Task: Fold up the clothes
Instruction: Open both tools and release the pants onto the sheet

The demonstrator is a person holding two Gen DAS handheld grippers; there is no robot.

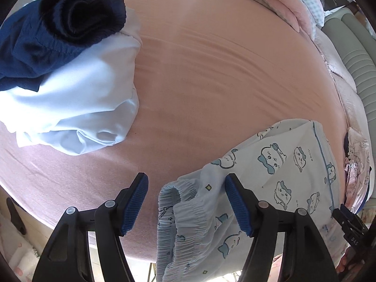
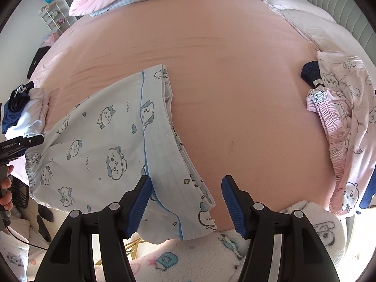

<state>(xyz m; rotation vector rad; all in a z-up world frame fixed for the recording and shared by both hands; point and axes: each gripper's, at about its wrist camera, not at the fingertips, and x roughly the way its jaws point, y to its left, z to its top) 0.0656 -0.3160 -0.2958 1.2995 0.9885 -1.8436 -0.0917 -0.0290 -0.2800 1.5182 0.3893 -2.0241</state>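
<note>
Lying along the bed's [image 2: 235, 82] near edge, the blue printed shorts [image 2: 98, 141] run waistband-left to hems-right; the left hand-held gripper [image 1: 186, 202] straddles the waistband, the right hand-held gripper [image 2: 186, 202] the hems, both released.

Counting what's on the pink bed [image 2: 235, 82]: one pale blue cartoon-print pyjama bottom [image 2: 94, 141], one pink cartoon-print pyjama piece [image 2: 347, 122], one white garment [image 1: 77, 108], two navy garments [image 1: 30, 54], plus two grippers, the left gripper [image 1: 186, 199] and the right gripper [image 2: 186, 202].
</note>
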